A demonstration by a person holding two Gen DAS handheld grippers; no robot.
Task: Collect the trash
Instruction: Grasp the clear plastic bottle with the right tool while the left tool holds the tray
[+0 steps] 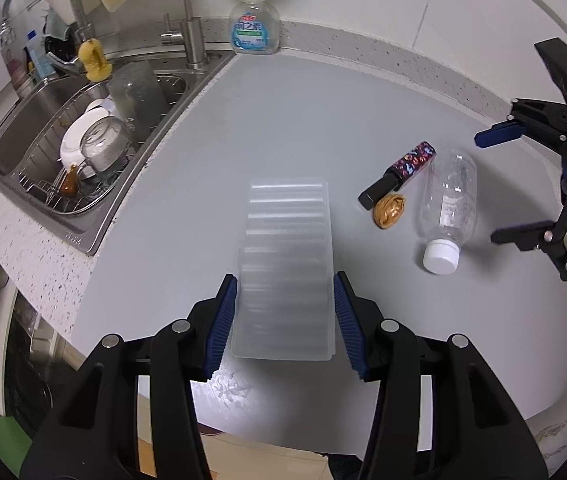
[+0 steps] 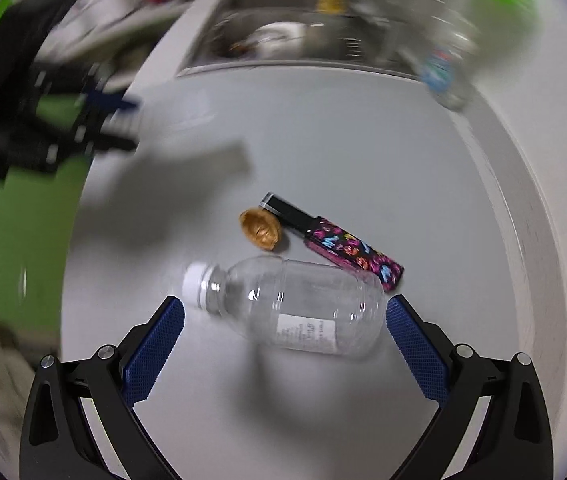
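Only in the left wrist view: sink (image 1: 95,216) far left. Left gripper (image 1: 285,300) clamped on clear plastic tray (image 1: 287,264). Right gripper (image 2: 285,320) spread wide, flanking empty bottle (image 2: 299,304) lying on counter (image 2: 363,152), near walnut shell (image 2: 261,232).

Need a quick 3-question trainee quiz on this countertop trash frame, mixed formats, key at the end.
1. True or false: the left gripper is shut on the clear plastic tray.
2. What touches the black end of the patterned tube? A) soap dispenser B) walnut shell C) bottle cap
3. Fill in: the empty bottle lies on its ____ between the open fingers of the right gripper.

Key: 1 true; 2 B, the walnut shell; 3 side.
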